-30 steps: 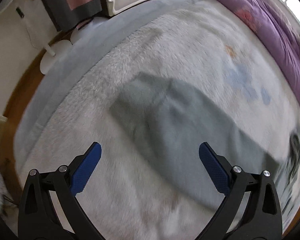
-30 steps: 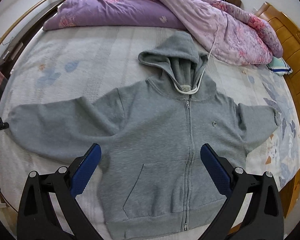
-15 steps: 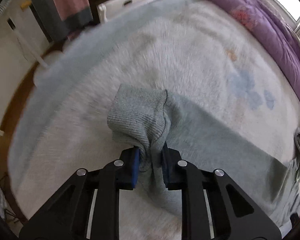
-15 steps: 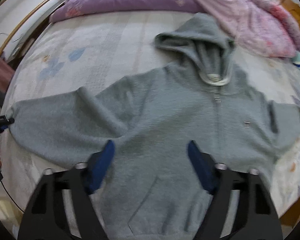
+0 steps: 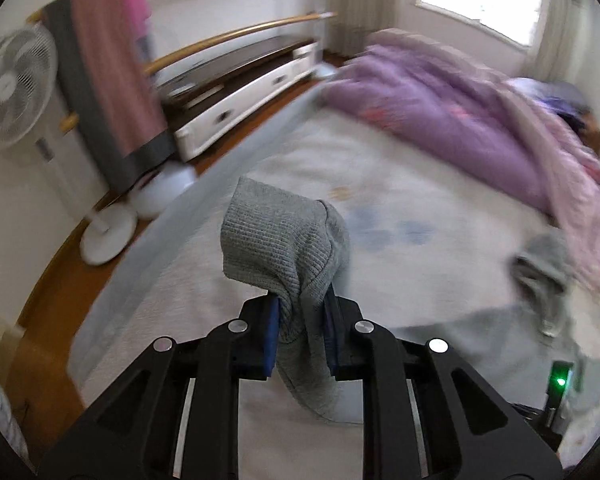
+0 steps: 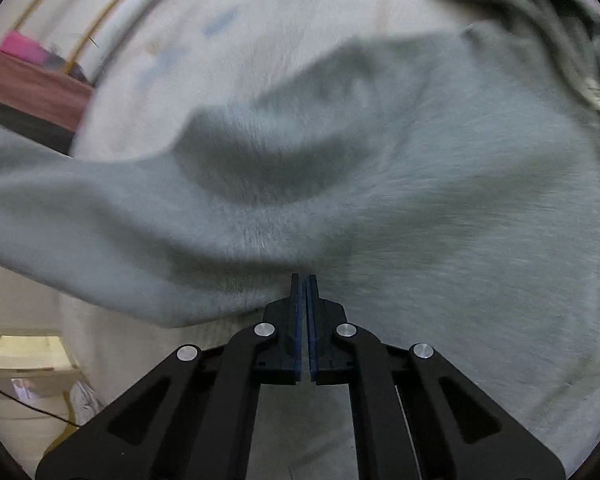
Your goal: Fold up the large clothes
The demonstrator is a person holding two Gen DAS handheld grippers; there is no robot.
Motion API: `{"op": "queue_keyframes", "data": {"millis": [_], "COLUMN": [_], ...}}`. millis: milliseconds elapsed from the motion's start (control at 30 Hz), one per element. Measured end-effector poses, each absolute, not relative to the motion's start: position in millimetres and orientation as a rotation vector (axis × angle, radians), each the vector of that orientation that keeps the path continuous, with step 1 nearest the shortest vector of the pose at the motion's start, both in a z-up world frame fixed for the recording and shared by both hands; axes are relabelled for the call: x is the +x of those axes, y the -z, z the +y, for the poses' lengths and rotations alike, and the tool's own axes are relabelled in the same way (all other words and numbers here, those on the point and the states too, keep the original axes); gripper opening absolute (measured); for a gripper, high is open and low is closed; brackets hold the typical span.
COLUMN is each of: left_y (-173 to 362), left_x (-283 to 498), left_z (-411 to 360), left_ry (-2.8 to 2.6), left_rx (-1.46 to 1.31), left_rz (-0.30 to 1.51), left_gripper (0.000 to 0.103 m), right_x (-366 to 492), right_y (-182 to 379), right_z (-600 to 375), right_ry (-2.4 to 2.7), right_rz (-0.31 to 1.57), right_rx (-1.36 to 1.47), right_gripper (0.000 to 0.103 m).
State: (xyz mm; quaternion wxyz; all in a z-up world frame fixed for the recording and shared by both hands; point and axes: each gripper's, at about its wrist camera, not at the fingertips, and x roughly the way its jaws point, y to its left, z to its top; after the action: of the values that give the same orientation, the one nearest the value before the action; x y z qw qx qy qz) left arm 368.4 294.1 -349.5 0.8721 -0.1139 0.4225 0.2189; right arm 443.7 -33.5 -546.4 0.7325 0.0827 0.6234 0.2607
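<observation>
A grey zip hoodie (image 6: 440,200) lies spread on the bed. My left gripper (image 5: 300,312) is shut on the ribbed cuff of its sleeve (image 5: 284,240) and holds it lifted above the bed; the hood (image 5: 540,272) shows far right. My right gripper (image 6: 305,280) is shut, its tips pressed at the hoodie's side where the lifted sleeve (image 6: 80,216) meets the body. Whether cloth is pinched between its pads I cannot tell. The hood (image 6: 540,8) lies at the top right.
A purple and pink quilt (image 5: 480,128) is bunched along the bed's far side. Beside the bed stand a white fan (image 5: 16,84), a rack with a pink towel (image 5: 112,72) and a low white drawer unit (image 5: 244,100). The pale bed sheet (image 5: 400,248) surrounds the hoodie.
My left gripper closed on the sleeve cuff and lifted it off the bed. My right gripper moved down onto the hoodie near the armpit and shut.
</observation>
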Motion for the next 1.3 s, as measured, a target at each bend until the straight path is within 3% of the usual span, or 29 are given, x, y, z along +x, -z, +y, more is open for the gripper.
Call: {"op": "queue_keyframes", "data": {"millis": [133,300,500,733,800,833,933,1200,1300], "left_y": [331,345,400,494,516,527,521,511,529], "left_x": [404,458,508,527,530,532,524,535,545], "left_z": [190,50,-128,-242,-260,-270,-268,-215,-190], "left_ry": [-0.301,-0.142,0.036,0.129,0.121,0.15,0.177,0.074,-0.042], "left_rx": [-0.213,-0.166,-0.151,-0.08,-0.02,-0.007,-0.037,-0.181,-0.179], "left_rz": [0.86,0.893,0.968,1.145,1.171,1.229,1.183,1.185,1.262], "left_gripper": [0.018,0.018,0.018,0.02,0.038,0.064,0.085,0.088,0.088], "right_x": [438,435,420,415,413,416,422,436,433], "right_y": [504,476,460,470,475,481,495,530,546], "right_z": [-123,-262,-421,-532,-558,-572,-600,-652,-682], "right_ry": [-0.505,-0.311,-0.083,0.075,0.102,0.117,0.166,0.285,0.365], "right_rz": [1.274,1.206,1.177,1.168,1.163,1.166,1.163,1.159,1.122], "right_rx": [0.213,0.22,0.255,0.321,0.357,0.383,0.459,0.637,0.801], "right_gripper": [0.002,0.002,0.002,0.004,0.006,0.006,0.006,0.007,0.019]}}
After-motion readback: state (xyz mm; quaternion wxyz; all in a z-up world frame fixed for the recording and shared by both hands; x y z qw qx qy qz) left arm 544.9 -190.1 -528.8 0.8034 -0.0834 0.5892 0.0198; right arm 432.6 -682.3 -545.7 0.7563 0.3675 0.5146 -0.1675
